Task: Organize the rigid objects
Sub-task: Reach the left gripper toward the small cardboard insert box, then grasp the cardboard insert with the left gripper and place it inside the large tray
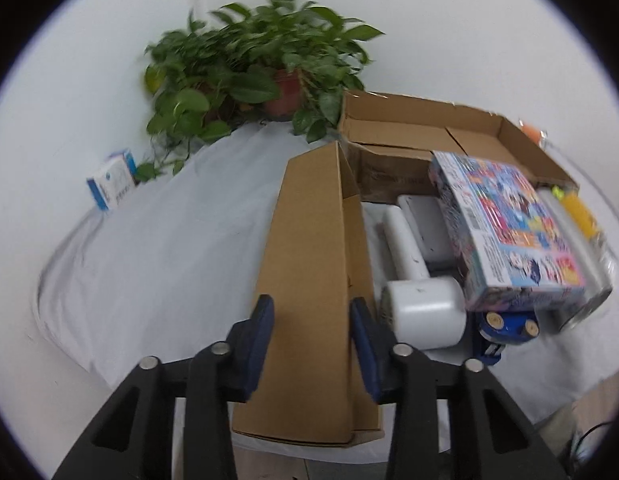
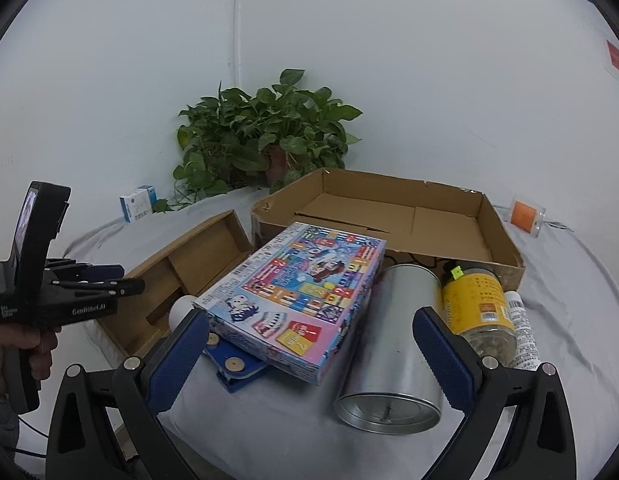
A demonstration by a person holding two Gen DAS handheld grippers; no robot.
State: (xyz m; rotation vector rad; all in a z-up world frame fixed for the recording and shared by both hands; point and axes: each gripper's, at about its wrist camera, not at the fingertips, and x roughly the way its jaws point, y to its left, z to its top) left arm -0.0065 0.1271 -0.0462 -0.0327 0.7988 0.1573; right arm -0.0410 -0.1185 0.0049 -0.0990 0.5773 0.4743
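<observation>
In the left wrist view my left gripper (image 1: 313,320) is shut on the near wall of a small brown cardboard box (image 1: 309,240), a blue pad on each side of it. The right wrist view shows that gripper (image 2: 123,280) held by a hand at the box's left wall (image 2: 181,276). My right gripper (image 2: 309,356) stands open above the cloth, touching nothing. Ahead of it lie a colourful game box (image 2: 305,300) and a metal tin (image 2: 393,344) on its side. A yellow-label jar (image 2: 481,308) and a white bottle (image 2: 521,332) lie right of the tin.
A large open cardboard tray (image 2: 501,240) sits behind the pile. A blue toy with wooden wheels (image 2: 233,368) pokes out under the game box, beside a white roller-shaped item (image 1: 425,312). A potted plant (image 2: 261,140), a small blue-white carton (image 2: 137,204) and an orange block in a clear case (image 2: 525,214) line the back.
</observation>
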